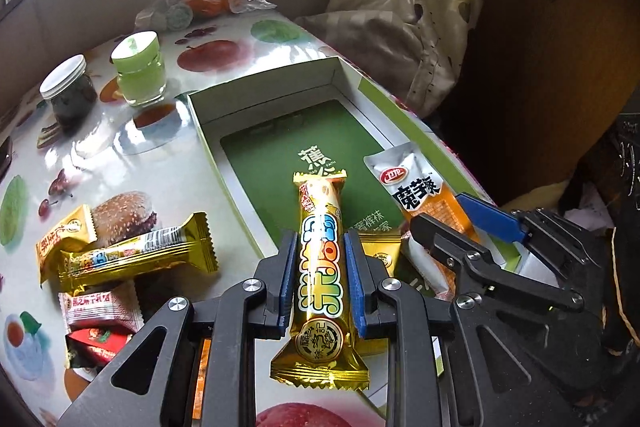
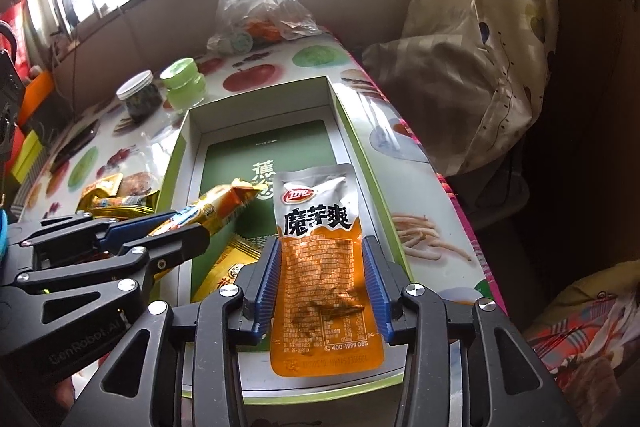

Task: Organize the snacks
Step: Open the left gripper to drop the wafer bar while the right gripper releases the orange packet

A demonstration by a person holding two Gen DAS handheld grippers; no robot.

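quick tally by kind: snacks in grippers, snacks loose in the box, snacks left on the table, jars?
Snacks in grippers: 2, gold bar in left gripper, orange pouch in right gripper
Loose in box: 1, gold packet
On table: 4, gold bar, yellow packet, pink packet, red packet
Jars: 2, green-lidded, white-lidded
Total: 9

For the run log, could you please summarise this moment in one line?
left gripper: shut on gold-wrapped snack bar | right gripper: shut on orange-and-white snack pouch | both over open green cardboard box
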